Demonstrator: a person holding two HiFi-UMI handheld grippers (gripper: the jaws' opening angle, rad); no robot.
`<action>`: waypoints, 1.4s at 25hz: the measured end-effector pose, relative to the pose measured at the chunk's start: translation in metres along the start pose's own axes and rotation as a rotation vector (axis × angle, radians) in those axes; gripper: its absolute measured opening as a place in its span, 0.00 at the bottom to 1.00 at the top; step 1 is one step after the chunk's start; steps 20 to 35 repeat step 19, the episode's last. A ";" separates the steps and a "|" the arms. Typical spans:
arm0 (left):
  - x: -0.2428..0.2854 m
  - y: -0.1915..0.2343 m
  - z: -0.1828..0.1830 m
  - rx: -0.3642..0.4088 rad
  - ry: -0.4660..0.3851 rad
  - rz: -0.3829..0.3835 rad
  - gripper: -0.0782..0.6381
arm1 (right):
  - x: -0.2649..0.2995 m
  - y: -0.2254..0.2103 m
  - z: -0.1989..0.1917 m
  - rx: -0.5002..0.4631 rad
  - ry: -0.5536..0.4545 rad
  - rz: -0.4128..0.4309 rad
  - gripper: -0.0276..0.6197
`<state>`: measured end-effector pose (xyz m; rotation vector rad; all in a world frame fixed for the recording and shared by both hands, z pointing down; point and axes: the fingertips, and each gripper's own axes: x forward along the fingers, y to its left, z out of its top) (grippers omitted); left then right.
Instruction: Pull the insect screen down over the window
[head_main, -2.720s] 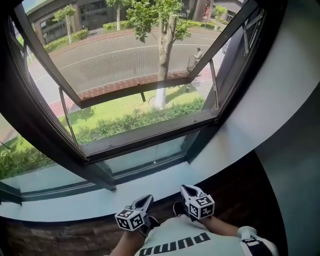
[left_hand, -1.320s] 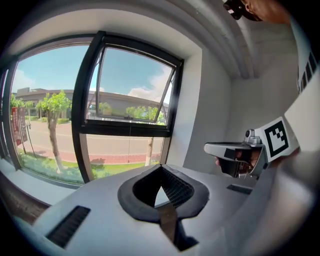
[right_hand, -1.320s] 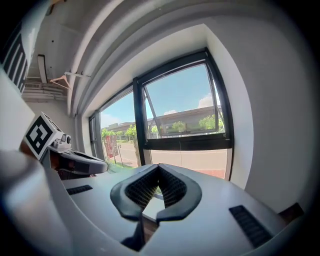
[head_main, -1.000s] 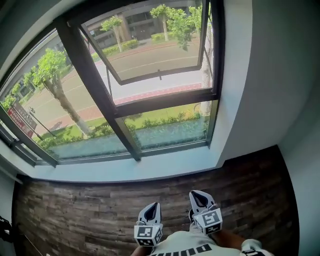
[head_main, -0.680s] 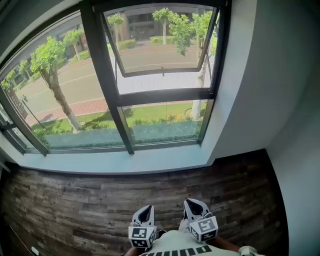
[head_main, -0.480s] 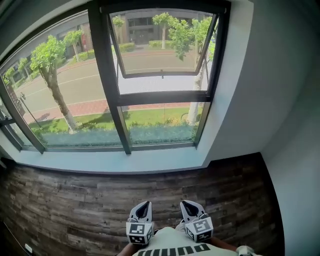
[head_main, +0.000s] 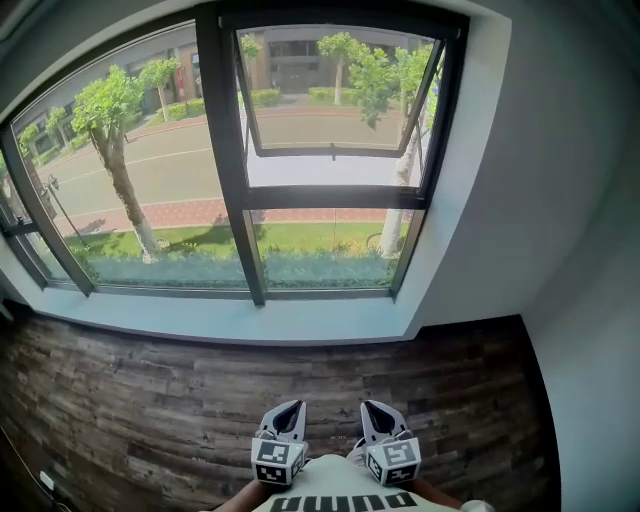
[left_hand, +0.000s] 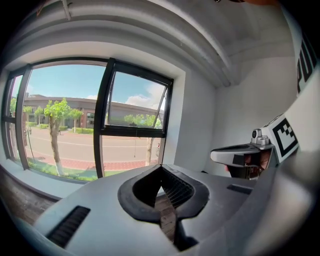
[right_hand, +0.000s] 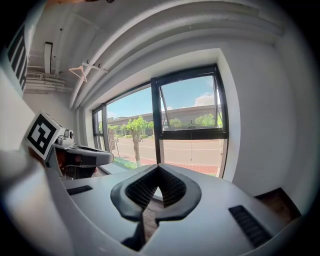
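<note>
The dark-framed window (head_main: 330, 197) stands ahead across the floor. Its upper right sash (head_main: 335, 95) is tilted open outward, and a thin cord (head_main: 333, 150) hangs at its middle. No screen mesh shows over the opening. My left gripper (head_main: 283, 408) and right gripper (head_main: 375, 408) are side by side close to my body, far from the window, both shut and empty. The left gripper view shows its jaws (left_hand: 159, 167) closed, with the window (left_hand: 132, 131) beyond. In the right gripper view the jaws (right_hand: 158, 167) are closed too, facing the window (right_hand: 190, 132).
A white sill (head_main: 230, 320) runs under the glass, with dark wood flooring (head_main: 150, 400) between it and me. A white wall (head_main: 520, 200) borders the window on the right. A large fixed pane (head_main: 120, 180) lies left. A clothes hanger (right_hand: 82, 70) hangs near the ceiling.
The window has drawn back from right under my view to across the floor. Both grippers stayed shut near my body and shifted only slightly in the last half second.
</note>
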<state>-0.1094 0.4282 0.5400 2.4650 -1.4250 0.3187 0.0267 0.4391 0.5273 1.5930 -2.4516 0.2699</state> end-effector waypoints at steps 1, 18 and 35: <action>-0.001 -0.001 0.001 0.008 -0.003 -0.004 0.13 | -0.001 -0.001 0.003 0.004 -0.004 -0.010 0.05; 0.000 0.017 0.002 0.012 -0.015 -0.010 0.13 | 0.020 0.001 0.010 0.008 -0.009 -0.050 0.05; 0.000 0.021 0.001 0.014 -0.014 -0.008 0.13 | 0.023 0.004 0.008 0.012 -0.007 -0.046 0.05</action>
